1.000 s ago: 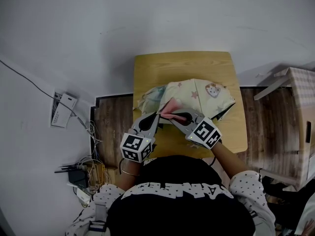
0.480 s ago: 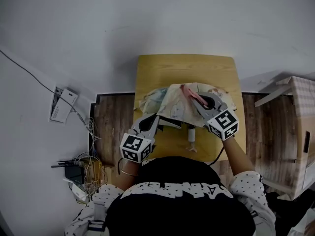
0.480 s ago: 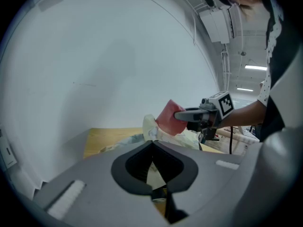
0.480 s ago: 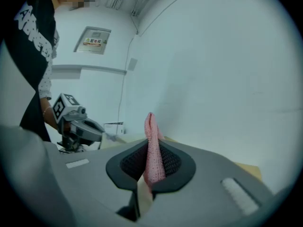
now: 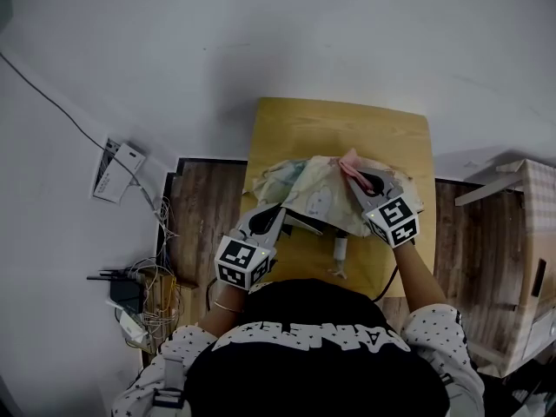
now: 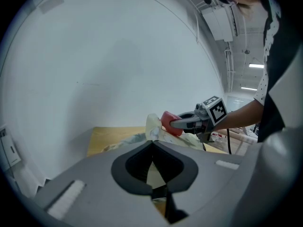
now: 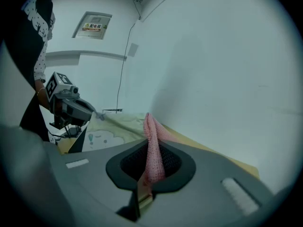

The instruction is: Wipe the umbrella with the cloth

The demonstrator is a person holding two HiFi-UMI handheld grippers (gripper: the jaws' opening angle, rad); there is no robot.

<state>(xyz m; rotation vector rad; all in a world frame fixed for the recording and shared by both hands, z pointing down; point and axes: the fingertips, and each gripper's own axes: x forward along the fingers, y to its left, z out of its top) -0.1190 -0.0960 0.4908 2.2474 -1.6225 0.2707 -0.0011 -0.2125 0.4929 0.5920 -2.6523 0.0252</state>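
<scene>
A cream umbrella (image 5: 326, 194) with cartoon prints lies half open on the small wooden table (image 5: 347, 124), its handle (image 5: 340, 250) pointing toward me. My left gripper (image 5: 285, 211) is shut on the umbrella's near left edge; in the left gripper view its jaws (image 6: 151, 143) meet with cream fabric (image 6: 154, 126) just beyond. My right gripper (image 5: 354, 174) is shut on a pink cloth (image 5: 350, 161) and rests on the canopy's far right part. In the right gripper view the cloth (image 7: 152, 145) stands up between the jaws, with the canopy (image 7: 113, 131) and the left gripper (image 7: 92, 112) to the left.
The table stands against a white wall. On the floor to the left lie a white power strip (image 5: 117, 172) and a tangle of cables (image 5: 143, 298). A cardboard box (image 5: 530, 259) stands at the right.
My right gripper has carried the pink cloth from the canopy's near middle, by the left gripper, to its far right part. The left gripper has kept its hold in place.
</scene>
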